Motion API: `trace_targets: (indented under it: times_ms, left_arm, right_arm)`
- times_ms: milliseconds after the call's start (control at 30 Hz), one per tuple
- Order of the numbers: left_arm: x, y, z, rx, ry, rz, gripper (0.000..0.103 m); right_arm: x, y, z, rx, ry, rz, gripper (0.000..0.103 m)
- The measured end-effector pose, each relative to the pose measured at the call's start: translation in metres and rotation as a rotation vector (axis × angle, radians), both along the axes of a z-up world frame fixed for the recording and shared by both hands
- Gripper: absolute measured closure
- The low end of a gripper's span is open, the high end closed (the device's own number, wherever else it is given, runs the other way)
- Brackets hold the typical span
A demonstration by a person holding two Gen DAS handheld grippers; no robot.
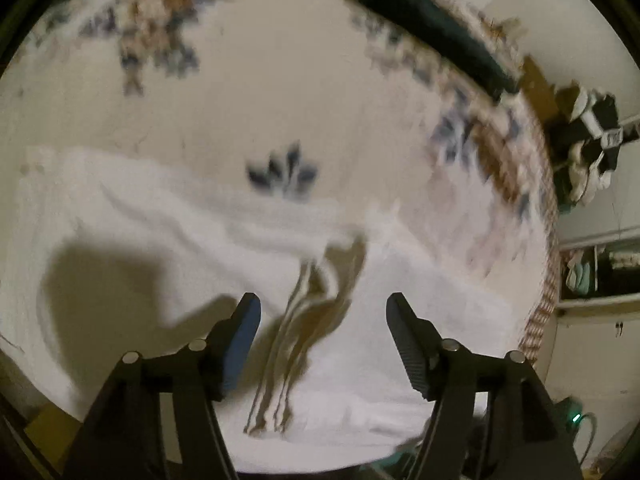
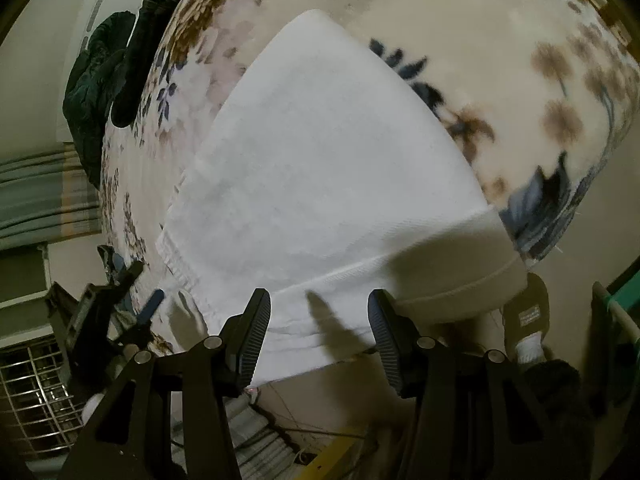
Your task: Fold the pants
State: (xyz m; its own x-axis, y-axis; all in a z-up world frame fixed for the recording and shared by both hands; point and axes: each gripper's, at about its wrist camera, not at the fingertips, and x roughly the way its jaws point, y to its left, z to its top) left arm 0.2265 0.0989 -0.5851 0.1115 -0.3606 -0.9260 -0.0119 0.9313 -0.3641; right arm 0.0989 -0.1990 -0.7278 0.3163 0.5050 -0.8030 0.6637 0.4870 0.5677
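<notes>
White pants point(image 1: 168, 236) lie spread on a floral bedspread point(image 1: 260, 80). In the left wrist view, rumpled folds and a gap between cloth layers sit just ahead of my left gripper point(image 1: 322, 304), which is open and empty above the cloth. In the right wrist view the pants point(image 2: 312, 152) lie flat and smooth, with a hemmed edge point(image 2: 440, 256) hanging at the bed's near edge. My right gripper point(image 2: 319, 300) is open and empty, hovering over that near edge. The left gripper also shows in the right wrist view point(image 2: 132, 304) at the pants' left side.
Dark green clothing point(image 1: 432, 28) lies at the far edge of the bed, also in the right wrist view point(image 2: 116, 64). A shelf with clothes point(image 1: 592, 272) stands at the right. A slippered foot point(image 2: 524, 316) stands on the floor beside the bed.
</notes>
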Motion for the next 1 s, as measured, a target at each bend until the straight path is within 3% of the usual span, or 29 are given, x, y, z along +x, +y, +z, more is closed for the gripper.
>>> trace_targets:
  times_ms: [100,167,200,333,467,667,767,867,1000]
  left_arm:
    - [-0.01,-0.015,-0.029,0.032,0.088,-0.058,0.04]
    - [-0.02,-0.031,-0.031,0.094,0.035,-0.135,0.051]
    - [-0.025,-0.037,-0.032,0.101,0.033,-0.163,0.093]
    - [-0.045,-0.034,-0.013,0.053,-0.002,-0.128,0.093]
    - [-0.058,0.004,0.001,-0.058,0.07,0.037,0.093]
    - [-0.061,0.016,-0.033,-0.018,0.167,0.041,0.089]
    - [-0.055,0.022,-0.026,-0.021,0.186,0.072,0.088]
    - [-0.059,0.025,-0.007,0.01,0.157,0.089,0.079]
    - [-0.071,0.019,-0.009,0.029,0.176,0.088,0.076]
  right_arm:
    - [0.003,0.0,0.001,-0.008,0.003,0.008,0.05]
    - [0.006,-0.001,0.002,-0.022,0.001,0.017,0.05]
    - [0.008,-0.001,0.003,-0.035,0.003,0.024,0.05]
    - [0.011,-0.002,0.002,-0.058,0.017,0.044,0.05]
    - [0.014,-0.002,0.004,-0.076,0.043,0.072,0.05]
    - [0.014,0.011,0.005,-0.061,0.076,0.133,0.05]
    - [0.011,0.019,0.002,-0.011,0.097,0.136,0.05]
    - [0.009,0.03,-0.004,0.044,0.118,0.125,0.05]
    - [0.007,0.05,-0.018,0.119,0.148,0.093,0.05]
